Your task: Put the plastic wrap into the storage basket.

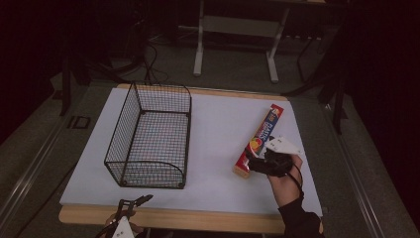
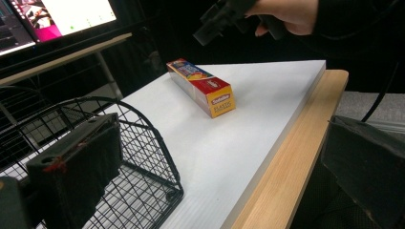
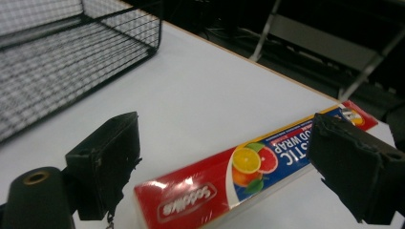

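Observation:
A long red, yellow and blue plastic-wrap box (image 1: 261, 134) lies flat on the right of the white table top (image 1: 218, 124), running from near to far. My right gripper (image 1: 256, 161) hovers just over the box's near end, open. In the right gripper view its jaws stand apart on either side of the box (image 3: 267, 167), not touching it. My left gripper (image 1: 134, 202) is at the table's front wooden edge, open with nothing in it. A black wire basket (image 1: 148, 134) stands empty at the left; the left gripper view shows its rounded end (image 2: 138, 143) close by.
A wooden strip (image 1: 198, 218) edges the table front. Behind the table stand a desk frame with white legs (image 1: 199, 49) and cables on the floor (image 1: 151, 69). A lit monitor (image 2: 57, 14) shows in the left gripper view, as does the hand holding the right gripper (image 2: 286, 12).

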Motion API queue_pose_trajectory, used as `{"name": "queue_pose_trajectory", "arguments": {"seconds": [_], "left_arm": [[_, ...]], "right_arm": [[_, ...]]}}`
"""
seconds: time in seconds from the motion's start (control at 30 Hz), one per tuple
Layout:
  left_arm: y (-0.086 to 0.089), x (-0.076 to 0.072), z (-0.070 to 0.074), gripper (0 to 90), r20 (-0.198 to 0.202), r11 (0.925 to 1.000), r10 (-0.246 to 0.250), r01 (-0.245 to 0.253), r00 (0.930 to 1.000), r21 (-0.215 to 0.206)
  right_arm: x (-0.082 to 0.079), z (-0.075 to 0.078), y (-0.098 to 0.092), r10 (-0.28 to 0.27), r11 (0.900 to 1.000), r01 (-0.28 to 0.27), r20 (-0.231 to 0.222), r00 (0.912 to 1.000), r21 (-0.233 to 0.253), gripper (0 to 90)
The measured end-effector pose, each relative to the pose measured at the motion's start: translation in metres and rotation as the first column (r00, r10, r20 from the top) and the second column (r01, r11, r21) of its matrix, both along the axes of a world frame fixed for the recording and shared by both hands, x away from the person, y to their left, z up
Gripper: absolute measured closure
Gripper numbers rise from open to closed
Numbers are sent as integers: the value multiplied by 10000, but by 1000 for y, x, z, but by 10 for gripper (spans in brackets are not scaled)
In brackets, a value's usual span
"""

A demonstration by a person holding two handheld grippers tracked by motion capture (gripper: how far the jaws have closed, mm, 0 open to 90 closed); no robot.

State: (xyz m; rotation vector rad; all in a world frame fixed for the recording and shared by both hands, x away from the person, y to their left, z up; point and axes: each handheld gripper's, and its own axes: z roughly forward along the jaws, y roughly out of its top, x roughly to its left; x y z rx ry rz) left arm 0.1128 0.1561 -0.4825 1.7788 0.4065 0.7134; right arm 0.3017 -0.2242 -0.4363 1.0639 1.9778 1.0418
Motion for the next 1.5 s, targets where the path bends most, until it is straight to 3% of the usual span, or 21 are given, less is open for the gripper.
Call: {"name": "queue_pose_trajectory", "arguments": {"seconds": [0.1,0.17,0.23,0.3,0.4,0.43,0.47,0.63,0.73,0.83,0.87,0.9,0.97,1.0,1.2,1.33,1.4,1.43,1.47,1.5], "left_arm": [[0,0,0,7,-1,10000,-12,12,10000,-14],[0,0,0,7,-6,10000,-21,21,10000,-19],[0,0,0,7,-8,10000,-31,31,10000,-24],[0,0,0,7,6,10000,-34,34,10000,-4],[0,0,0,7,15,10000,-52,52,10000,-1],[0,0,0,7,15,10000,-52,52,10000,-1],[0,0,0,7,9,10000,-61,61,10000,3],[0,-1,0,7,13,10000,-90,90,10000,4],[0,-1,0,7,25,10000,-94,94,10000,-13],[0,-1,0,7,26,10000,-97,97,9999,0],[0,-1,0,7,26,10000,-97,97,9999,0],[0,-1,0,7,27,10000,-100,100,9999,-3],[0,-1,0,7,34,9999,-111,111,9999,11],[0,-1,0,7,40,9999,-112,112,9999,14],[0,-2,0,7,64,9999,-146,146,9999,22],[0,-2,1,7,83,9998,-175,175,9998,33],[0,-2,1,7,91,9999,-169,169,9998,16],[0,-2,1,7,91,9998,-176,176,9998,9],[0,-3,1,7,93,9998,-178,178,9998,14],[0,-3,1,7,99,9998,-183,182,9998,20]], "right_arm": [[8,3,0,-306,9993,311,-243,9992,216,105],[24,6,2,-1203,9914,1233,-636,9907,440,98],[29,7,3,-1417,9878,1465,-865,9861,523,98],[43,8,4,-1867,9772,2001,-1620,9690,704,98],[55,7,4,-1942,9758,2107,-2126,9576,578,108],[55,7,4,-1942,9758,2107,-2126,9576,578,108],[63,7,3,-2053,9730,2244,-2430,9481,536,161],[81,4,3,-2612,9606,2774,-2846,9224,175,143],[92,4,2,-2976,9472,3201,-3160,9009,206,141],[101,5,1,-3362,9298,3674,-3527,8732,234,142],[101,5,1,-3362,9298,3674,-3527,8732,234,142],[108,5,0,-3683,9142,4048,-3761,8503,201,142],[114,4,-1,-3810,9051,4246,-4002,8335,226,142],[118,3,-1,-3960,8985,4390,-4159,8187,86,142],[133,0,-6,-4578,8614,5077,-4540,7644,-138,142],[141,-3,-10,-4799,8465,5316,-4705,7405,-267,141],[144,-7,-11,-4982,8312,5552,-4842,7192,-306,141],[144,-7,-11,-4982,8312,5552,-4842,7192,-306,141],[147,-12,-12,-5082,8165,5769,-5041,6983,-240,138],[147,-13,-12,-5079,8120,5834,-5129,6920,-170,138]]}}
